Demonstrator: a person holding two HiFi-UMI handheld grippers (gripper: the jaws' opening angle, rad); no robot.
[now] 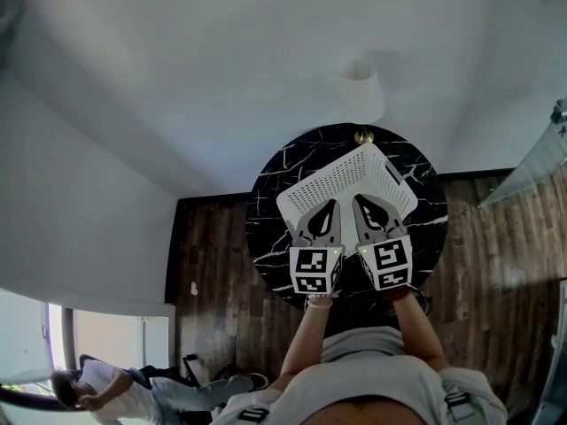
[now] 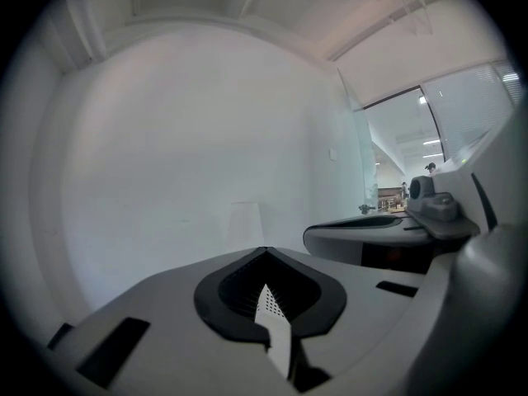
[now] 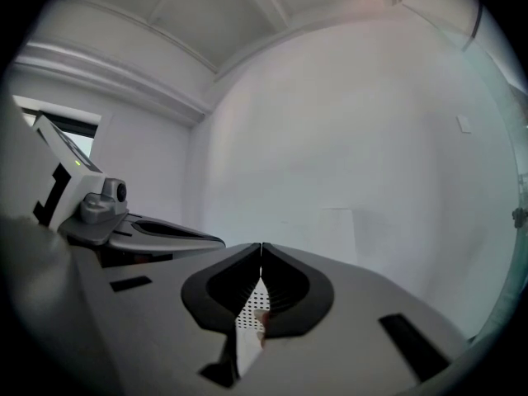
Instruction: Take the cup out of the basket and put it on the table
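The left gripper (image 1: 330, 207) and right gripper (image 1: 363, 204) each clamp the basket (image 1: 354, 171) at its near rim, and the cup, unseen, is probably light and best pinched at its lip.

Basket (image 1: 347, 177) fills tabletop (image 1: 270, 237) centre, blocks your straight reach; you can pass over bare tabletop left and right.

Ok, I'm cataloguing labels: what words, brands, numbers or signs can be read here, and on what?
None can be read.
The left gripper and right gripper bear only black-and-white square markers, no letters.
The basket and table show no print.
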